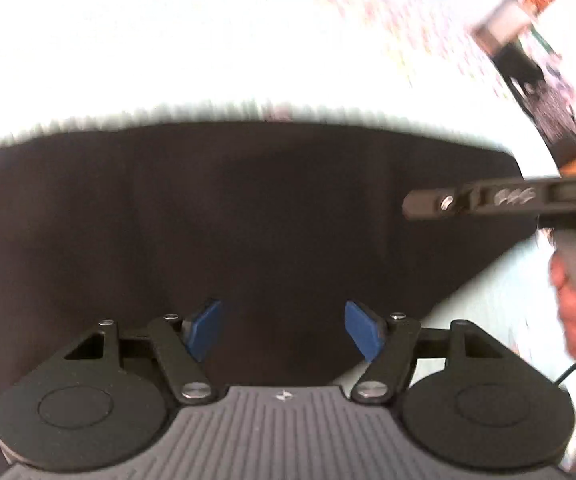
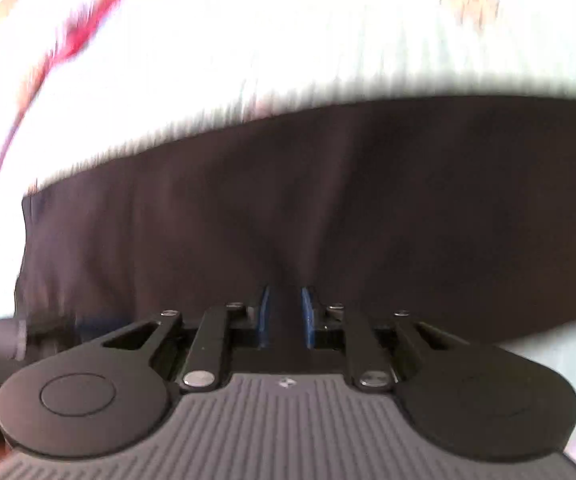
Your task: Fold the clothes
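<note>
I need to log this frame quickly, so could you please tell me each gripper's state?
Left gripper: open, holding nothing, over the dark garment.
Right gripper: closed on a fold of the dark garment.

Left gripper (image 1: 284, 330) jaws spread wide; right gripper (image 2: 286, 316) jaws nearly closed, pinching dark garment (image 2: 327, 208); hand (image 1: 575, 300) gripping handle.
</note>
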`<action>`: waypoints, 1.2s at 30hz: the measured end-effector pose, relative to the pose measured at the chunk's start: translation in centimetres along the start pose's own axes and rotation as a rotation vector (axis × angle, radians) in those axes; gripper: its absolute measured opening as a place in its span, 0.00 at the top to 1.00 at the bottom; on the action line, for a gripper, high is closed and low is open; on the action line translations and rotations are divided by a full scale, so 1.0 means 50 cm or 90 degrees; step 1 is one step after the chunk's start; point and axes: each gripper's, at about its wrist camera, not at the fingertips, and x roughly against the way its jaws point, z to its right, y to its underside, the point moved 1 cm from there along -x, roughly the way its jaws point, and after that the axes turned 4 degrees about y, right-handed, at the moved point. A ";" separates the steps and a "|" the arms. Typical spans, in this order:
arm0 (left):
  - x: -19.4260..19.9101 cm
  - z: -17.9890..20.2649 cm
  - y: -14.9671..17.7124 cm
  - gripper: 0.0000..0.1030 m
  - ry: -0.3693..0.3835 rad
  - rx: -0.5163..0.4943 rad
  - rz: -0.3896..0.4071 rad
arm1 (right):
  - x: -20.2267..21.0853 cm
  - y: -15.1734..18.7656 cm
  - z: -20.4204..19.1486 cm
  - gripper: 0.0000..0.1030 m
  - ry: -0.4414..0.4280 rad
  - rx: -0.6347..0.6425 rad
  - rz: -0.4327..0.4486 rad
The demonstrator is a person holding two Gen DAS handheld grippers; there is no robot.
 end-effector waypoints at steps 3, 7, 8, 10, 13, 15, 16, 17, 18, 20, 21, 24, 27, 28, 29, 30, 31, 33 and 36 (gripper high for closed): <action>-0.048 -0.031 -0.034 0.28 -0.028 0.044 -0.018 | -0.032 -0.068 0.007 0.76 0.014 -0.021 0.021; -0.096 0.001 0.068 0.24 -0.024 -0.011 -0.105 | -0.039 -0.025 0.018 0.77 0.010 0.001 0.031; -0.086 0.030 0.094 0.22 -0.050 -0.065 -0.100 | -0.031 -0.003 0.025 0.77 0.006 -0.015 0.008; -0.076 0.056 0.098 0.25 -0.058 -0.067 -0.119 | -0.010 0.007 0.025 0.77 -0.002 -0.021 -0.013; -0.050 0.076 0.041 0.28 -0.035 -0.053 -0.088 | 0.020 -0.058 0.007 0.77 0.008 -0.004 0.028; -0.046 0.081 0.006 0.24 -0.066 -0.062 -0.041 | 0.026 -0.131 0.000 0.72 0.013 -0.018 0.082; -0.061 0.079 -0.006 0.22 -0.092 -0.065 -0.035 | 0.016 -0.152 0.005 0.67 0.024 -0.020 0.094; -0.084 0.070 -0.005 0.22 -0.120 -0.059 -0.050 | -0.002 -0.161 0.016 0.60 0.042 -0.020 0.096; -0.111 0.055 0.012 0.22 -0.131 -0.039 -0.082 | -0.021 -0.170 0.027 0.56 0.060 -0.019 0.098; -0.127 0.041 0.051 0.15 -0.142 -0.023 -0.083 | -0.062 -0.136 0.051 0.57 0.083 -0.029 0.081; -0.114 0.052 0.073 0.10 -0.147 -0.040 -0.070 | -0.057 -0.097 0.057 0.56 0.072 -0.019 0.106; -0.102 0.061 0.116 0.00 -0.145 -0.049 -0.100 | -0.026 -0.012 0.053 0.56 0.079 -0.018 0.076; -0.081 0.066 0.084 0.14 -0.146 -0.048 -0.092 | 0.017 -0.006 0.039 0.56 0.070 -0.053 0.057; -0.075 0.068 0.069 0.15 -0.148 -0.048 -0.088 | 0.032 -0.029 0.034 0.56 0.075 -0.051 0.079; -0.072 0.074 0.052 0.15 -0.149 -0.051 -0.072 | 0.047 -0.056 0.031 0.56 0.082 -0.047 0.110; -0.070 0.081 0.035 0.14 -0.150 -0.055 -0.057 | 0.053 -0.090 0.027 0.55 0.091 -0.046 0.138; -0.093 0.098 0.022 0.12 -0.151 -0.060 -0.061 | 0.052 -0.129 0.024 0.54 0.100 -0.047 0.162; -0.149 0.117 0.007 0.11 -0.150 -0.055 -0.094 | 0.028 -0.180 0.032 0.53 0.110 -0.057 0.183; -0.178 0.072 0.019 0.00 -0.155 -0.048 -0.109 | -0.073 -0.156 0.063 0.53 0.150 -0.076 0.097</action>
